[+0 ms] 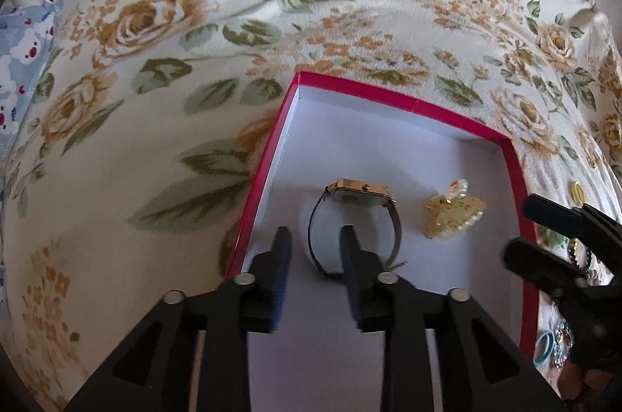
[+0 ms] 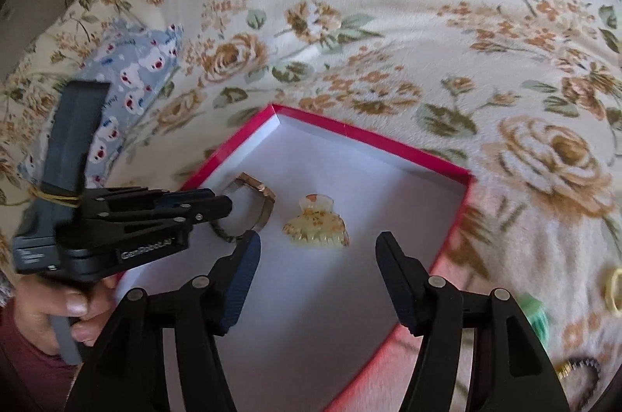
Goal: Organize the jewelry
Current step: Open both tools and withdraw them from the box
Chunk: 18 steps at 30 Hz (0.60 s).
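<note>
In the left wrist view, the left gripper (image 1: 315,240) is seen with its jaws narrowly parted and empty above a red-rimmed box (image 1: 392,97). A gold-cased watch (image 1: 359,213) and a yellowish hair claw (image 1: 453,213) are seen lying apart on the white box floor. The box is set on a floral bedspread (image 1: 155,23).

In the right wrist view, the right gripper (image 2: 318,245) is held wide and empty over the box (image 2: 350,130), just beside the hair claw (image 2: 317,222). "GenRobot.AI" is printed on the left gripper (image 2: 223,204), whose tips sit at the watch (image 2: 254,196).
</note>
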Tool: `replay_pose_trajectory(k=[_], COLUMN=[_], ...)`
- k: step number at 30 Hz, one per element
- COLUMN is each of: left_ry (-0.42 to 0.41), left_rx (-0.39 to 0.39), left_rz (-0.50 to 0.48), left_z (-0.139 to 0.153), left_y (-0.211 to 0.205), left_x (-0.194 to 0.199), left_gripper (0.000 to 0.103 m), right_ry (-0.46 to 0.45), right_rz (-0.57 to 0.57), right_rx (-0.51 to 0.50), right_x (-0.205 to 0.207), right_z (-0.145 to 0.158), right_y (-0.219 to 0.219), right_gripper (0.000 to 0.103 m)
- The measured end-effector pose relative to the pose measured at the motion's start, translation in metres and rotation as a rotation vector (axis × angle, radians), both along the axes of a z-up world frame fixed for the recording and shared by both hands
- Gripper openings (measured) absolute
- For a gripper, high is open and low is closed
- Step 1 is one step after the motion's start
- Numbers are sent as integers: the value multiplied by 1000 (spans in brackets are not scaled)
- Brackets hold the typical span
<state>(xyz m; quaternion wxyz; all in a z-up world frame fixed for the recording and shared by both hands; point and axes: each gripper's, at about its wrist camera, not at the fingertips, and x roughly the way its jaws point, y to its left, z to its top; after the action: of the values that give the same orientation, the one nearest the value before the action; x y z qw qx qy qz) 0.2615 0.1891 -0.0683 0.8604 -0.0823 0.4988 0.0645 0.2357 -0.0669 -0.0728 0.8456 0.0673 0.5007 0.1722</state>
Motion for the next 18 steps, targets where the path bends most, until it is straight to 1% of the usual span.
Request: replay_pose_trajectory(k=[1, 2, 4, 5, 10, 13, 15, 18], left_ry=[-9, -18, -48, -60, -140, -180, -209, -234], left_rx=[-7, -12, -29, -41, -137, -198, -191, -146], left_rz=[5, 11, 32, 46, 56, 43, 34, -1], left_z=[3, 6, 15, 19, 38, 44, 48, 51], left_y=[-1, -1, -1, -1, -12, -25, -33, -53], left_x=[-5, -11, -26, -34, -77, -99, -113, -131], left_gripper=[43, 48, 70, 75, 83, 85, 85, 85], right_ry=[-5, -11, -27, -33, -47, -55, -62, -59], right_rz=[-6, -13, -39, -50, -104, -141, -173, -224], right_rx=[5, 11, 29, 36, 42, 40, 25, 15], right_x=[-3, -8, -21, -28, -61, -81, -97, -119], right_z=[4, 9, 20, 25, 38, 44, 48, 52], right_y=[-3, -6, -16, -20, -42, -59, -73, -94], right_gripper=[65, 67, 69, 70, 70, 70, 70, 70])
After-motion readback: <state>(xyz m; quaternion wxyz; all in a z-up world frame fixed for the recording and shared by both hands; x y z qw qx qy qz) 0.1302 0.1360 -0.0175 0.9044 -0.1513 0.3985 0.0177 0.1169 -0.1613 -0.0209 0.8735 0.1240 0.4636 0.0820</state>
